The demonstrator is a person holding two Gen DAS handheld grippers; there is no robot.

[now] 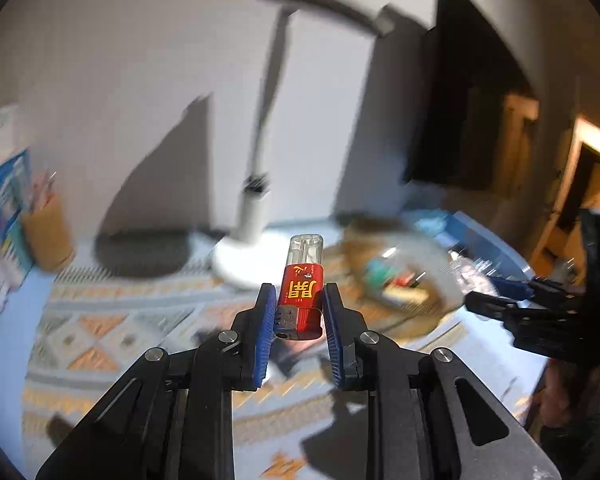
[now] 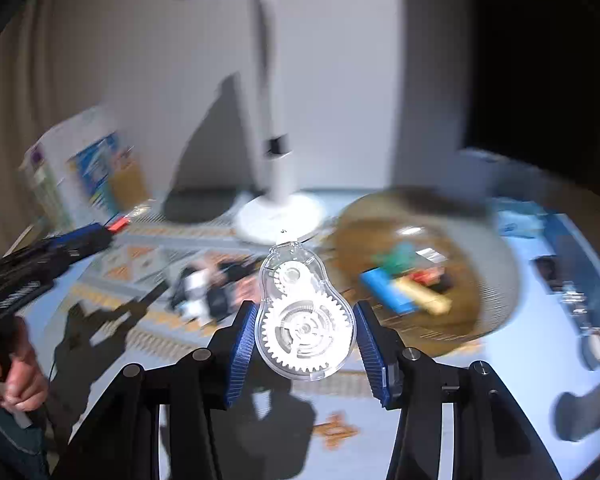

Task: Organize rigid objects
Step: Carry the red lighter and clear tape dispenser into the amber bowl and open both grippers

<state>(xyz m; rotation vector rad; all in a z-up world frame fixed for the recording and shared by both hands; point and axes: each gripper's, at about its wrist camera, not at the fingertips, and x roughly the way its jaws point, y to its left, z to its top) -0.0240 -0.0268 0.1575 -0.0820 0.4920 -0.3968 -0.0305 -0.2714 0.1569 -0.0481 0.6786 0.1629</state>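
Note:
A red lighter (image 1: 302, 298) with a clear end stands between the blue pads of my left gripper (image 1: 297, 294), which is shut on it above the patterned mat. A clear correction-tape dispenser (image 2: 302, 318) with white gears inside is pinched by my right gripper (image 2: 306, 314), also lifted off the table. A round woven basket (image 2: 496, 276) lies ahead to the right and holds several small items, among them a blue block (image 2: 386, 290) and a yellow one (image 2: 424, 296). The basket (image 1: 432, 320) and the right gripper (image 1: 492, 294) show blurred at the right of the left wrist view.
A white desk lamp (image 2: 278, 208) stands at the back centre. Small dark and white items (image 2: 208, 292) lie on the patterned mat (image 2: 148, 256). Books and an orange pen cup (image 1: 48, 236) sit at the far left. A person's hand (image 2: 10, 372) holds the left gripper (image 2: 80, 240).

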